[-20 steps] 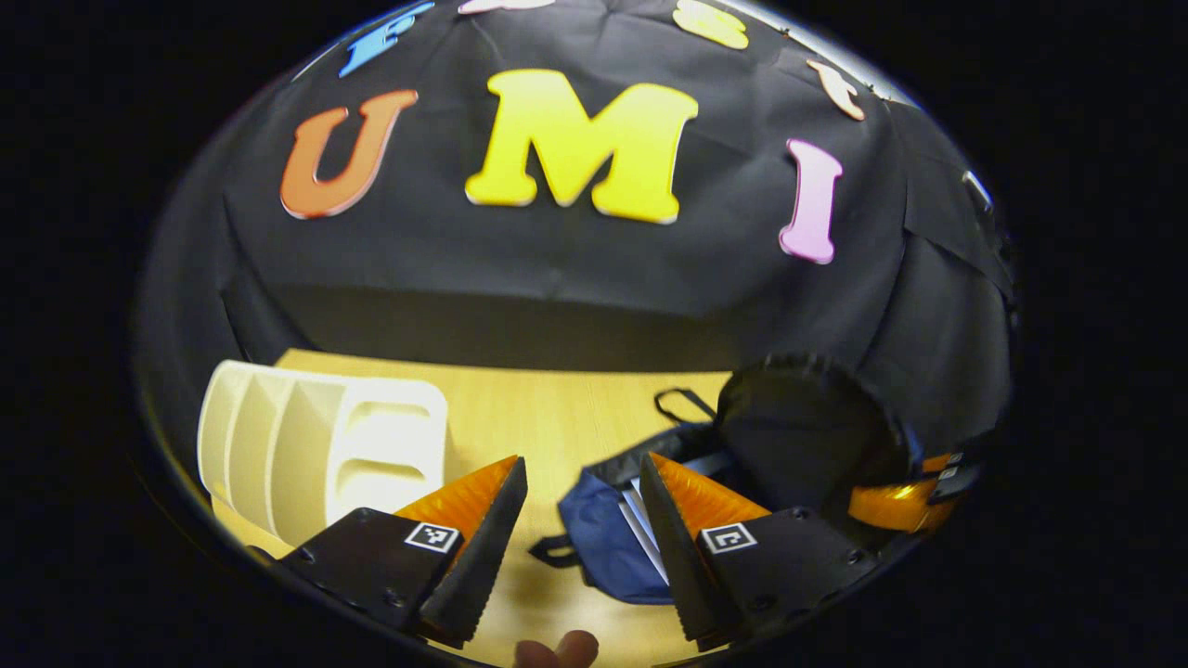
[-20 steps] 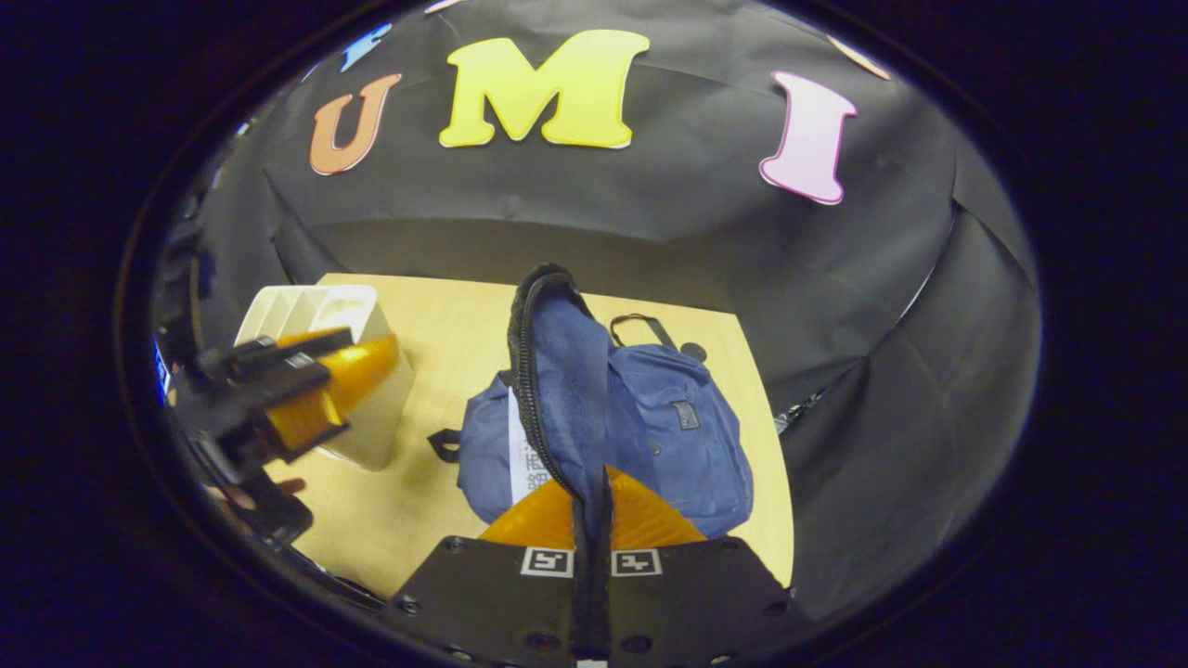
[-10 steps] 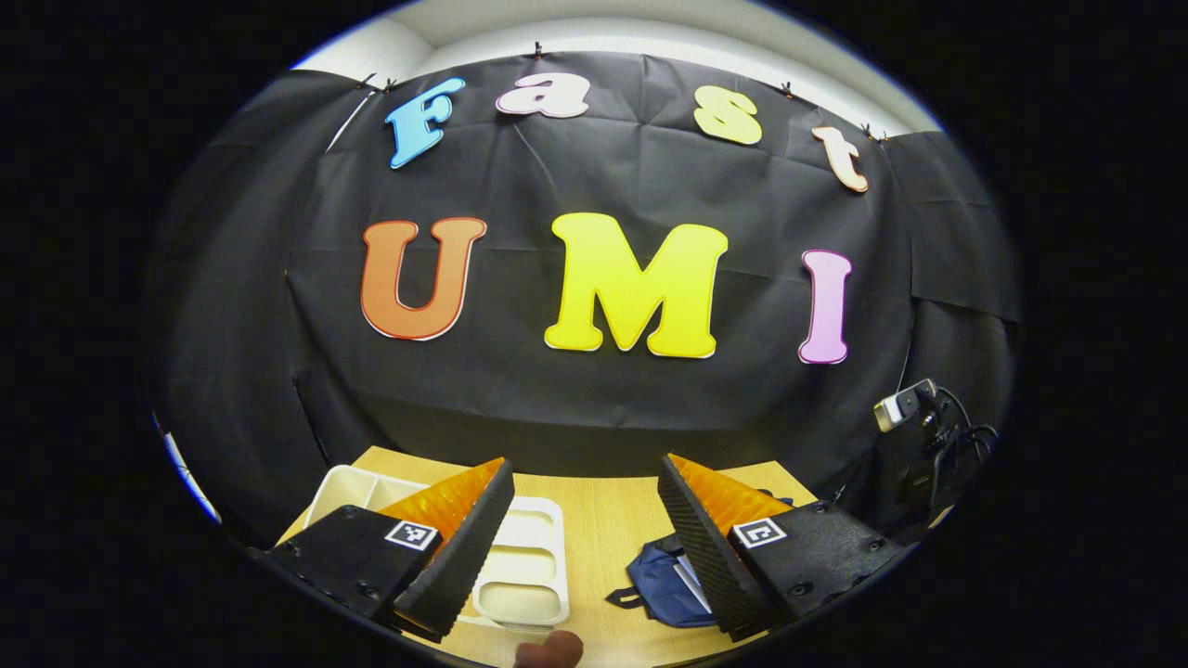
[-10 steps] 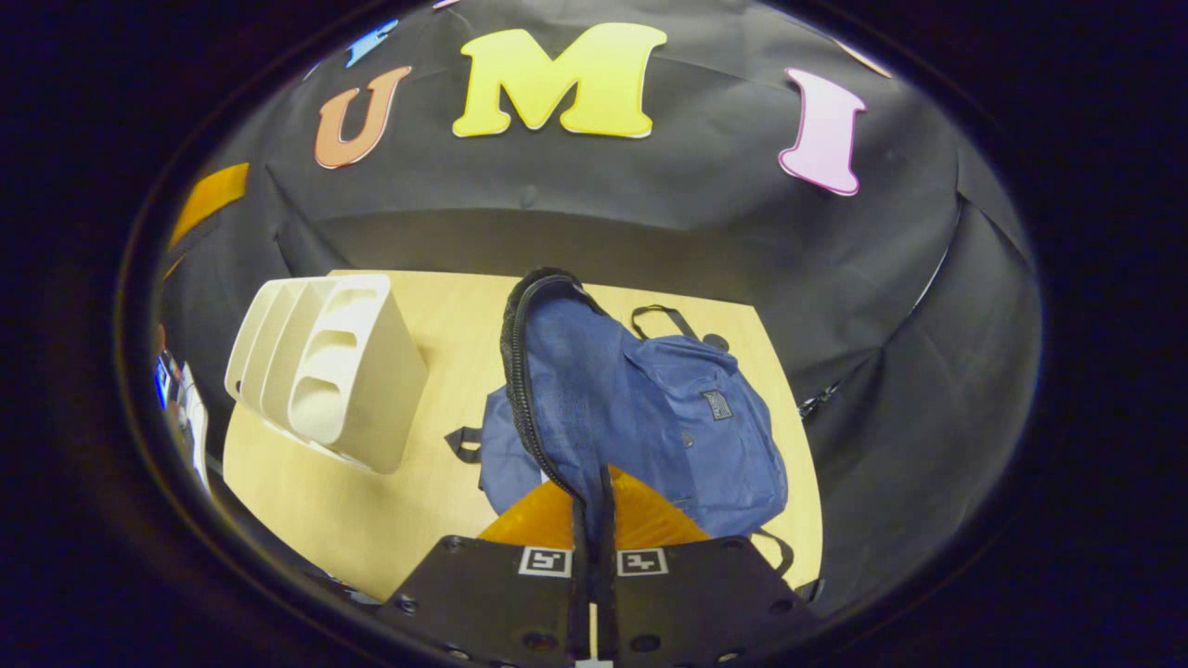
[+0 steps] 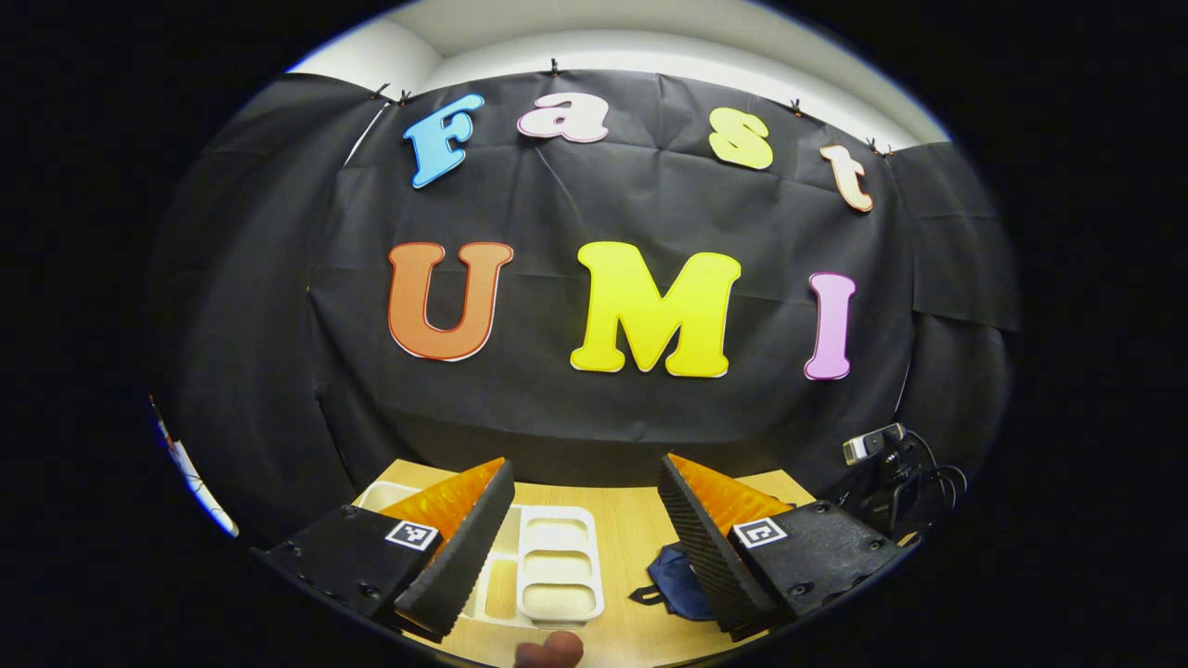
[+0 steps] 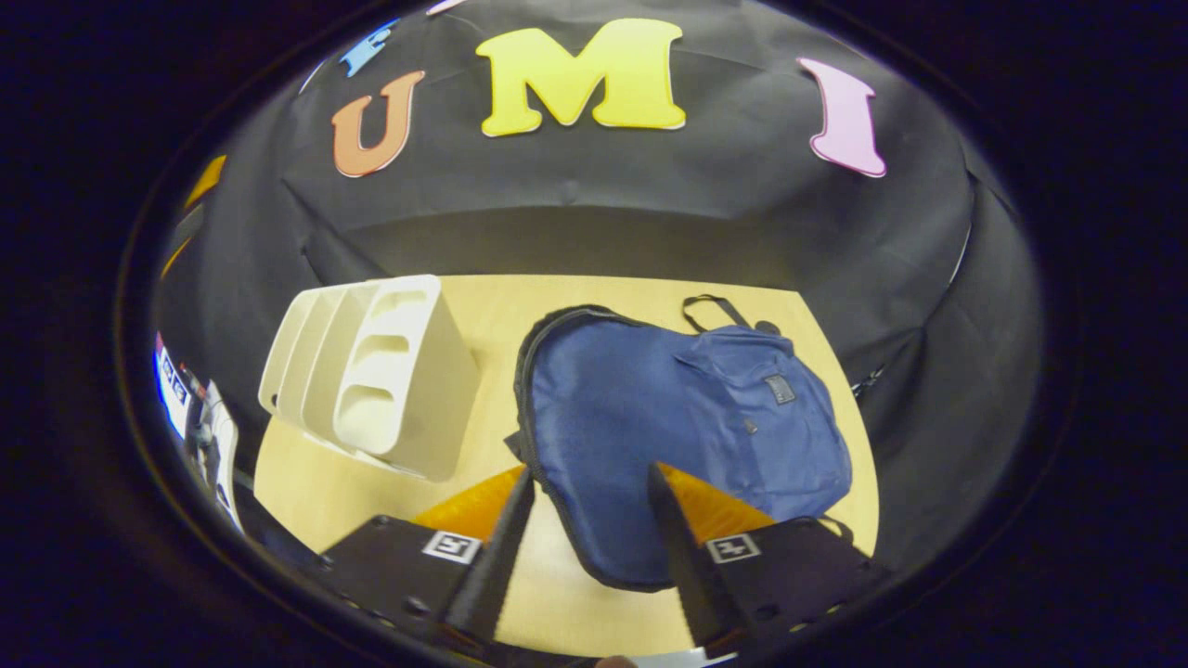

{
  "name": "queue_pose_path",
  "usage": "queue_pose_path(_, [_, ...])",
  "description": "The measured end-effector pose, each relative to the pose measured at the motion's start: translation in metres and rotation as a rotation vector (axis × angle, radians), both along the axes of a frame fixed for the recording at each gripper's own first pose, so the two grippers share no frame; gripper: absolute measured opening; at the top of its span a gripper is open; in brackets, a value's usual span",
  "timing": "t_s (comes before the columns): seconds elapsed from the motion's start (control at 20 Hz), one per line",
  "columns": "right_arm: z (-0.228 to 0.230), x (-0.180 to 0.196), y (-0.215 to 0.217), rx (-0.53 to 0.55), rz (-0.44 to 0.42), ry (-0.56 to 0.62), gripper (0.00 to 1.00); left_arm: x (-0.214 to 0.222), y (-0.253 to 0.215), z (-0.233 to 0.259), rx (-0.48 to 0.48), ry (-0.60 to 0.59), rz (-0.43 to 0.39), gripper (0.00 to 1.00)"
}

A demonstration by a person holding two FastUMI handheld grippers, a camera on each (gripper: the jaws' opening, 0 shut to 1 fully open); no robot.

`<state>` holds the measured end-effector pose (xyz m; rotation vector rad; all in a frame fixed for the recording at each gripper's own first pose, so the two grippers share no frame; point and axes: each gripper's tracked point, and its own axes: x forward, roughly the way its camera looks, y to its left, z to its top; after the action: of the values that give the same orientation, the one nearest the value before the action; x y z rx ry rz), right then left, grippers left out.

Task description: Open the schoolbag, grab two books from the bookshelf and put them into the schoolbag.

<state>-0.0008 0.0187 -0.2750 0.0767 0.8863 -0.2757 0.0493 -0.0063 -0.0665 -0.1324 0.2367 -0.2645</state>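
Observation:
The blue schoolbag (image 6: 687,417) lies flat on the wooden table (image 6: 473,306), its flap down over the body and its zip edge running along the left side. My right gripper (image 6: 591,473) hovers open just above the bag's near edge, holding nothing. Left of the bag stands the white bookshelf (image 6: 390,371), and the slots I can see are bare. In the left gripper view, my left gripper (image 5: 585,464) is open and raised, facing the booth wall. Low between its fingers are the bookshelf (image 5: 557,575) and a corner of the schoolbag (image 5: 682,589).
A small camera with cables (image 5: 872,447) sits on a stand at the table's right side. The bag's carry loop (image 6: 710,306) points to the table's far edge. A fingertip (image 5: 548,651) shows at the bottom of the left gripper view.
My right gripper has opened and let go of the bag's flap, which dropped flat onto the bag. The left gripper has lifted and tilted up toward the wall.

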Motion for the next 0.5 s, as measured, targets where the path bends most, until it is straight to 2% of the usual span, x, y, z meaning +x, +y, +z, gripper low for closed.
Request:
queue_pose_path(0.1, [0.006,0.004,0.014,0.043,0.005,-0.047,0.93,-0.001,0.007,0.003,0.009,-0.011,0.011,0.99])
queue_pose_path(0.2, [0.018,0.009,0.021,0.063,-0.009,-0.099,0.98,-0.003,0.012,0.005,0.018,-0.019,0.018,0.99])
queue_pose_path(0.25, [0.025,0.011,0.023,0.061,-0.013,-0.126,0.98,-0.004,0.016,0.007,0.022,-0.023,0.025,0.95])
queue_pose_path(0.3, [0.035,0.014,0.024,0.050,-0.019,-0.155,0.97,-0.005,0.019,0.008,0.027,-0.023,0.034,0.99])
queue_pose_path(0.5, [0.100,0.025,0.020,-0.053,-0.067,-0.343,0.97,-0.006,0.030,0.023,0.038,-0.048,0.049,0.99])
